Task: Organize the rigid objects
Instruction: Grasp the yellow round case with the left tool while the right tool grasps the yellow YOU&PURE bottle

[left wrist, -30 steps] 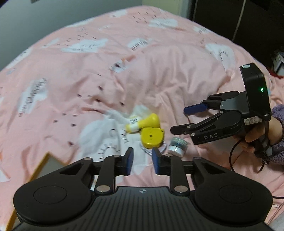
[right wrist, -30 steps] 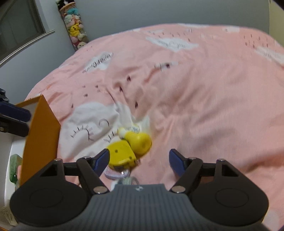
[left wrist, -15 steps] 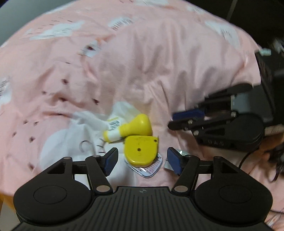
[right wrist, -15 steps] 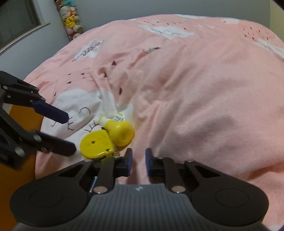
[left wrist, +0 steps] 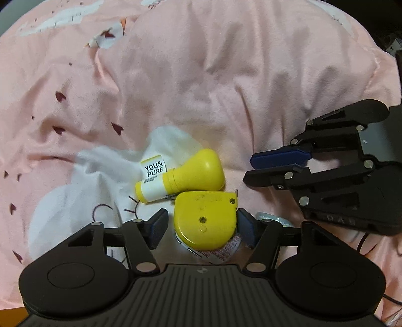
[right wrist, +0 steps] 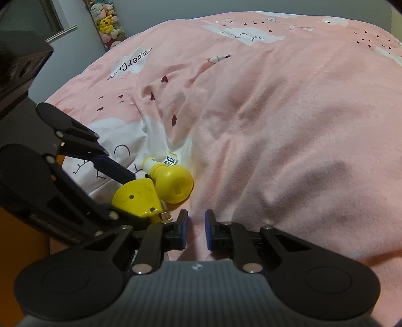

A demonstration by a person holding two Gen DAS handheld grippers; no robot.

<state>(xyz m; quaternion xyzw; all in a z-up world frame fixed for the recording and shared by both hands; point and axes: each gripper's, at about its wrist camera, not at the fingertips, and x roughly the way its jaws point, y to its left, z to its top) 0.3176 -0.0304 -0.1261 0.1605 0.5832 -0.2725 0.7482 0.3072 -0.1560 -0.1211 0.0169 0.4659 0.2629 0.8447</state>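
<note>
A yellow tape measure [left wrist: 206, 221] [right wrist: 137, 196] lies on the pink duvet [left wrist: 226, 75], on top of a small white and pink patterned item [left wrist: 222, 251]. My left gripper [left wrist: 201, 223] [right wrist: 140, 198] points steeply down and straddles the tape measure. Its jaws are closing: the right pad [left wrist: 245, 226] touches the case, while the left pad stands a little apart. A yellow "YOU & PURE" bottle [left wrist: 186, 176] [right wrist: 173, 183] lies on its side just beyond. My right gripper [right wrist: 196, 226] [left wrist: 251, 166] is shut on nothing, just right of the objects.
A small round jar with a silver lid [left wrist: 270, 216] peeks out behind my left gripper's right finger. An orange box wall [right wrist: 22, 241] stands at the left. Plush toys [right wrist: 108, 22] hang on the far wall. Rumpled duvet stretches beyond.
My left gripper has opened from shut and dropped down over the yellow tape measure. My right gripper has shut from open and now sits closer to the objects.
</note>
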